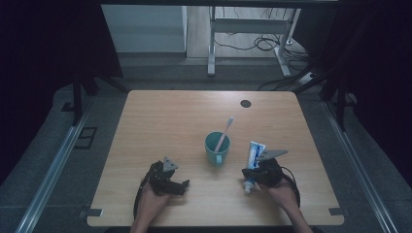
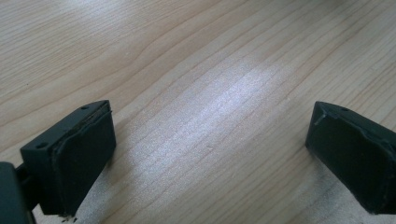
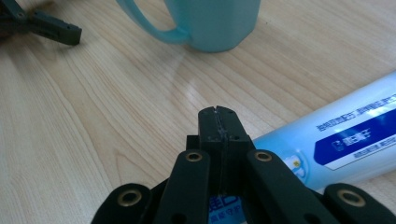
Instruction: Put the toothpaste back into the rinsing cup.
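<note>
Toothpaste tube (image 1: 254, 154) lies on the table (image 1: 160, 121) right of the teal cup (image 1: 216, 148), pinched in the right gripper's (image 3: 218, 122) pressed-together jaws. Light, soft and slick, I reckon; better gripped mid-body. Left gripper (image 2: 210, 149) rests spread, empty.

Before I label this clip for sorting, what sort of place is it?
Probably a lab or workshop recording bay, not a home: a bare wooden table ringed by dark curtains, floor rails alongside, and loose cables under a metal-framed desk behind. The teal mug with a toothbrush looks like a prop.
</note>
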